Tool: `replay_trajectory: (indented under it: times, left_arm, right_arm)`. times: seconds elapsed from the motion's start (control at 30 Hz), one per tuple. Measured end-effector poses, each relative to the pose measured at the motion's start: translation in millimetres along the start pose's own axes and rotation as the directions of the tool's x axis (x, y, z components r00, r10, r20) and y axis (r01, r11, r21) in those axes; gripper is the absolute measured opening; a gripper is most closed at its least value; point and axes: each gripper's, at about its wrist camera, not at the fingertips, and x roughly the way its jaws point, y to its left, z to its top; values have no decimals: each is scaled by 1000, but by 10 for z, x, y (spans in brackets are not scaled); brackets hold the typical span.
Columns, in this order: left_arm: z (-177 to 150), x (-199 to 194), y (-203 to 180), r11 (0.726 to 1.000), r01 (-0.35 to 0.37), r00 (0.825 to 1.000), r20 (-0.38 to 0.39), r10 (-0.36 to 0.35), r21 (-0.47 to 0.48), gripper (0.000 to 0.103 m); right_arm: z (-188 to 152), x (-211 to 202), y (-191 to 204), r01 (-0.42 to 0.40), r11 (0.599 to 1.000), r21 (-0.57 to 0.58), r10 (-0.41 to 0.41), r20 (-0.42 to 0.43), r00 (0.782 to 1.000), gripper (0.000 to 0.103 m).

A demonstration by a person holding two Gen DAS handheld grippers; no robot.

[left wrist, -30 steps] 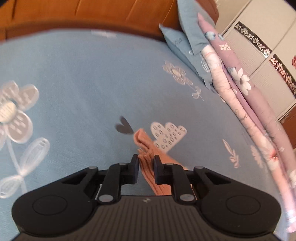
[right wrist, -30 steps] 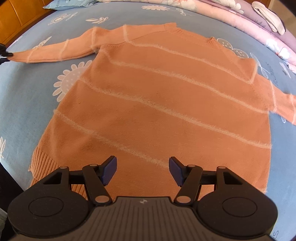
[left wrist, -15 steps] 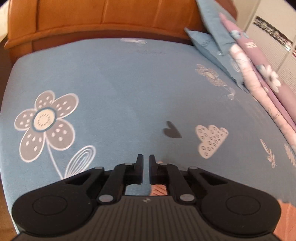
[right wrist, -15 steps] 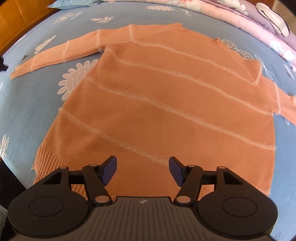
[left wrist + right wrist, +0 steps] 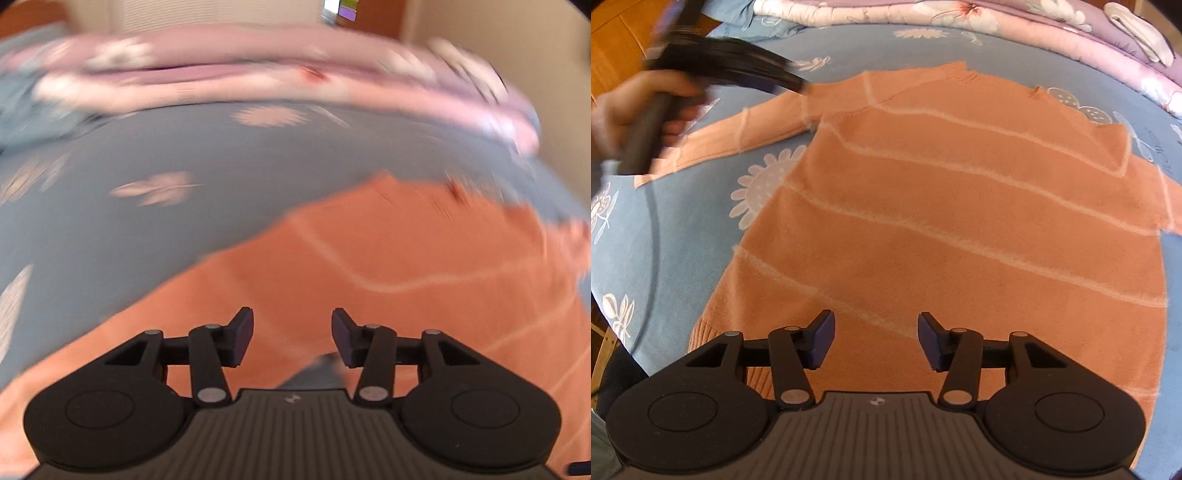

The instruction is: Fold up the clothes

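In the left wrist view, which is smeared by motion blur, the left gripper (image 5: pixel 291 334) hangs with its jaws spread apart and nothing between them, above the orange sweater (image 5: pixel 388 258). The sweater lies on the blue floral bedsheet (image 5: pixel 147 229), filling the lower and right part of this view, with pale thin stripes crossing it. Beyond the sheet a pink and lilac quilt (image 5: pixel 258 77) runs along the far edge of the bed, too blurred to make out its pattern. In the right wrist view, the right gripper (image 5: pixel 876 339) likewise has its jaws released and empty, poised over the hem end of the sweater (image 5: pixel 942 206). Here the garment is spread flat on the bedsheet (image 5: pixel 683 229), neck end away from the camera, one sleeve (image 5: pixel 738 133) stretched out to the left and the other reaching the right edge of the frame. At upper left the left gripper (image 5: pixel 798 83) shows as a dark blur over that outstretched sleeve near the shoulder, held by the person's hand (image 5: pixel 631 107). The floral quilt (image 5: pixel 1015 26) lies folded along the far side of the bed.
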Motion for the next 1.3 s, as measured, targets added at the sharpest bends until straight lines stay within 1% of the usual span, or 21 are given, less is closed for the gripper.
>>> replay_trajectory:
  times: [0.03,0.1,0.13,0.17,0.2,0.3,0.4,0.47,0.53,0.6,0.73,0.8,0.87,0.93,1.03,1.1,1.13,1.17,1.2,1.23,1.3]
  left_arm:
    - [9,92,-113,999,-10,1000,-10,11,42,48]
    - [-72,255,-200,986,-98,993,-47,105,133,52]
    - [-147,305,-210,977,-122,990,-50,132,172,58]
    - [-219,305,-173,975,-128,990,-36,136,182,62]
    - [-290,299,-130,973,-132,990,-20,138,187,70]
    - [-291,114,-87,986,-104,995,6,104,134,71]
    - [-274,-191,-84,994,-60,995,81,53,88,66]
    - [-319,-222,-170,992,-29,997,71,20,124,69]
    - [-400,-74,-297,973,-108,994,34,103,204,68]
    - [-497,103,-371,951,-186,982,10,189,247,70]
    - [-467,94,-295,978,-174,984,-26,178,117,69]
    - [-457,-129,-250,983,-170,985,4,170,64,66]
    - [-523,-403,-299,993,-119,991,62,119,5,66]
    - [-643,-581,-398,999,-17,994,105,21,-39,69]
    - [-837,-624,-605,994,109,984,143,-103,-33,70]
    - [-953,-560,-719,988,153,977,155,-148,-24,70]
    - [-988,-470,-742,984,172,979,115,-166,-39,70]
    - [-987,-328,-720,983,168,986,33,-166,-79,70]
    - [-1014,-294,-718,982,165,986,18,-164,-97,67]
    - [-1046,-275,-718,980,163,987,11,-162,-112,72]
    - [-1094,-268,-743,982,150,989,4,-151,-118,73]
  right_arm:
    - [-5,-10,-46,-4,1000,7,4,-3,1000,55]
    - [-58,-50,-165,2,1000,29,-2,1,1000,56]
    - [-100,-65,-236,2,999,43,-2,0,1000,56]
    - [-143,-79,-318,0,998,62,0,-3,1000,56]
    - [-178,-85,-397,-2,997,82,2,-2,1000,56]
    - [-284,-87,-609,-4,991,137,4,-5,1000,56]
    - [-355,-95,-753,0,984,180,-1,4,1000,56]
    - [-385,-95,-810,-13,979,204,10,16,1000,58]
    - [-413,-77,-841,-22,976,216,18,18,1000,59]
    - [-426,-68,-838,-25,976,216,21,18,1000,59]
    - [-453,-143,-844,-29,977,210,23,30,999,60]
    - [-459,-199,-859,-41,979,199,30,59,998,60]
    - [-414,-238,-873,-56,984,166,41,92,995,56]
    - [-258,-216,-855,-70,992,106,58,113,992,40]
    - [253,-88,-736,-74,997,-27,78,149,986,23]
    - [673,44,-583,-80,990,-120,100,173,980,22]
    - [887,134,-490,-88,983,-161,116,174,978,22]
    - [1102,224,-397,-96,975,-202,132,175,976,22]
    - [1317,314,-305,-103,965,-242,147,174,974,22]
    - [1531,404,-212,-110,953,-283,163,173,971,21]
    - [1871,697,20,-144,936,-322,194,128,973,21]
